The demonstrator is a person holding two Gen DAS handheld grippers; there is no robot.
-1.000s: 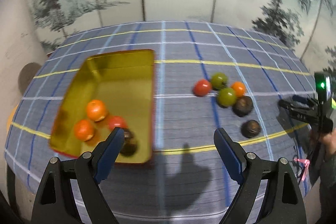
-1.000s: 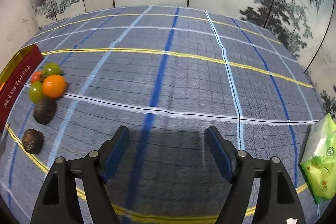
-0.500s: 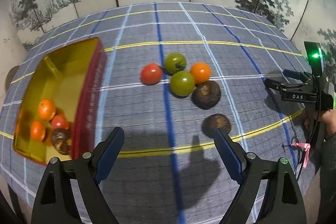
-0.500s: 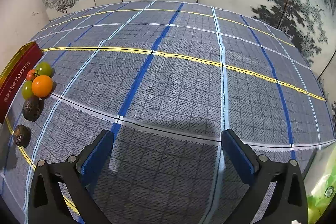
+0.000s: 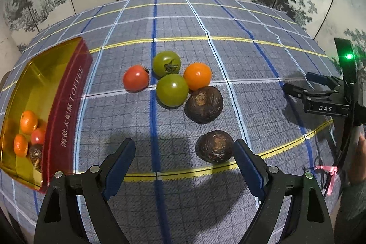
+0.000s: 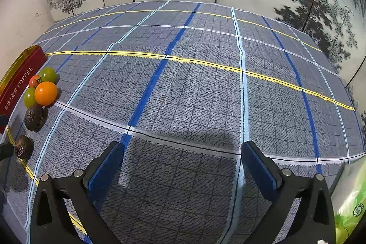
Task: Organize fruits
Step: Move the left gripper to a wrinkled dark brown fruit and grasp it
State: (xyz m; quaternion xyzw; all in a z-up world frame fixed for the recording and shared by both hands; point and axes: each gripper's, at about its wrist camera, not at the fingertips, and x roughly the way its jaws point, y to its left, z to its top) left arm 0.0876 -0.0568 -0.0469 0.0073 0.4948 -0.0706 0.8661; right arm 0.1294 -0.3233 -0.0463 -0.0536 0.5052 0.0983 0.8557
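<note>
In the left wrist view, loose fruit lies in a cluster on the checked cloth: a red tomato (image 5: 135, 80), two green tomatoes (image 5: 166, 63) (image 5: 172, 89), an orange fruit (image 5: 197, 76) and two dark brown fruits (image 5: 204, 104) (image 5: 215, 146). The red-and-gold tin (image 5: 68, 106) at the left holds two orange fruits, a red one and a brown one. My left gripper (image 5: 184, 156) is open and empty just in front of the near brown fruit. My right gripper (image 6: 183, 160) is open and empty over bare cloth; it also shows in the left wrist view (image 5: 318, 86).
The cluster and the tin (image 6: 20, 81) sit at the far left of the right wrist view. A green packet (image 6: 350, 205) lies at the table's right edge. A painted folding screen stands close behind the round table.
My left gripper has swung right from the tin and moved closer to the loose fruit. My right gripper has shifted a little right and stayed open.
</note>
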